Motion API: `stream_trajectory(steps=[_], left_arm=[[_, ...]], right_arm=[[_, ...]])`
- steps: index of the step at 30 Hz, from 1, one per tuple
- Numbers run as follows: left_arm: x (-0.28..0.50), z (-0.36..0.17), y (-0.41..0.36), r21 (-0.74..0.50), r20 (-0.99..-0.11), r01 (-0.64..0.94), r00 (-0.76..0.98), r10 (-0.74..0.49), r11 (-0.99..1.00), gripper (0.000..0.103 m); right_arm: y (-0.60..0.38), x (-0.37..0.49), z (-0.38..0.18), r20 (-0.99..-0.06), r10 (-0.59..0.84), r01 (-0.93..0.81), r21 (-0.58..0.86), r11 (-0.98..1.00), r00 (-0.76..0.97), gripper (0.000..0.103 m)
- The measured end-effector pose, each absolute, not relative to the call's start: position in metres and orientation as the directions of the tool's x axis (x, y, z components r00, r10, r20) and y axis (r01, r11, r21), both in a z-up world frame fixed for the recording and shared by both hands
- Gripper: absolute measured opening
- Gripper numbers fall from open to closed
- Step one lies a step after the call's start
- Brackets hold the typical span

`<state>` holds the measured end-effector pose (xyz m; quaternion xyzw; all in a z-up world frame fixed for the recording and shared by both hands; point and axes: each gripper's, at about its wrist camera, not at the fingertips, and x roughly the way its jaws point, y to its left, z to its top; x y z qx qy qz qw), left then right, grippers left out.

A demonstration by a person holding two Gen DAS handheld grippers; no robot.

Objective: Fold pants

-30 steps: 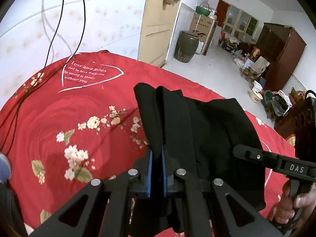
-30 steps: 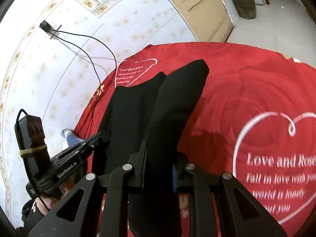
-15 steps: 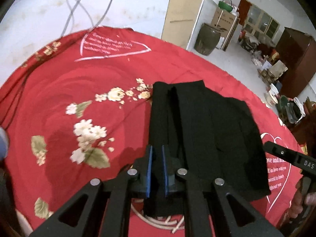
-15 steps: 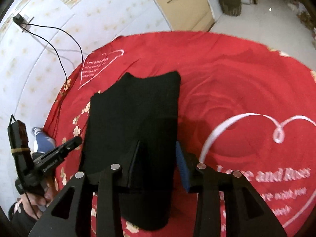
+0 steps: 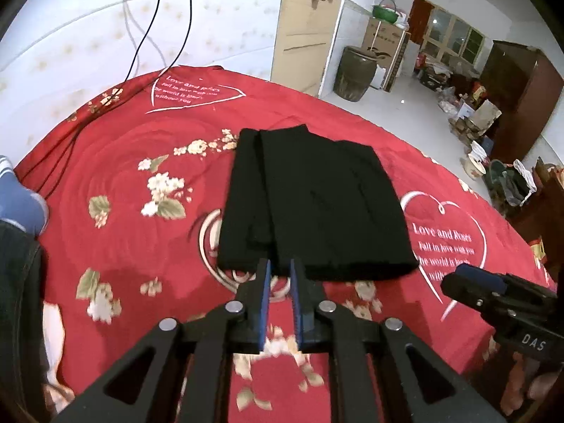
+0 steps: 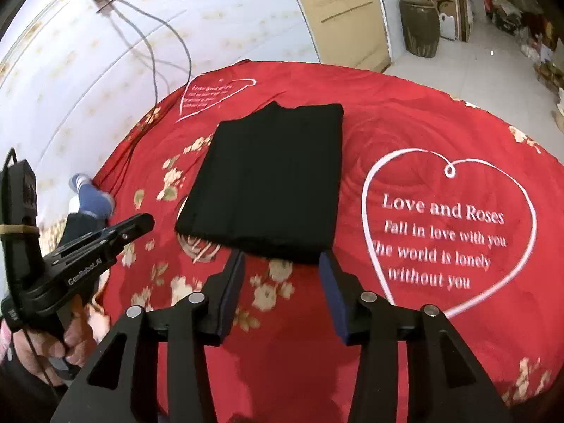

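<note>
black pants (image 5: 310,204) folded flat; left view alone shows wardrobe (image 5: 518,95); both grippers' fingers opening, empty.

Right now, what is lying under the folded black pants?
The folded black pants lie on a red bedspread with flowers and white hearts. A white printed loop shows at their near edge; the rest of it, and any print further under the pants, is covered.

A lived-in home, a bedroom opening onto a storage-cluttered room. A bed wears a red bedspread (image 5: 116,162) printed with roses and hearts. Beyond a pale wooden door (image 5: 303,31), the tiled floor (image 5: 416,112) holds a large glazed earthenware jar (image 5: 354,74), a cardboard box (image 5: 386,40), a dark wooden wardrobe (image 5: 521,95) and heaped household clutter (image 5: 469,116).
</note>
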<state>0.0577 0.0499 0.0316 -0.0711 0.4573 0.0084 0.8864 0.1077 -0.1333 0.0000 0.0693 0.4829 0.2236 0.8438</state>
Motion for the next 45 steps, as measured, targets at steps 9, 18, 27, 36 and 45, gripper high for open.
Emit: stream_trajectory(steps=[9,18,27,36,45], left_arm=[[0.033,0.029,0.044,-0.12,-0.808,-0.071,0.587,-0.056,0.99,0.027],[0.031,0.024,0.043,-0.137,-0.808,-0.072,0.585,-0.069,0.988,0.033],[0.031,0.022,0.039,-0.127,-0.811,-0.065,0.581,-0.066,0.99,0.036],[0.031,0.021,0.038,-0.12,-0.812,-0.06,0.581,-0.063,0.991,0.036],[0.03,0.021,0.038,-0.12,-0.811,-0.058,0.582,-0.064,0.991,0.038]], right_arm=[[-0.125,0.083,0.002,-0.795,0.42,-0.323,0.297,0.898,0.437,0.045],[-0.116,0.077,0.002,-0.806,0.4,-0.333,0.268,0.904,0.437,0.049],[-0.116,0.077,0.0,-0.812,0.395,-0.326,0.269,0.906,0.429,0.049],[-0.115,0.076,-0.001,-0.815,0.395,-0.327,0.268,0.906,0.425,0.049],[-0.111,0.076,-0.001,-0.819,0.394,-0.331,0.266,0.905,0.418,0.049]])
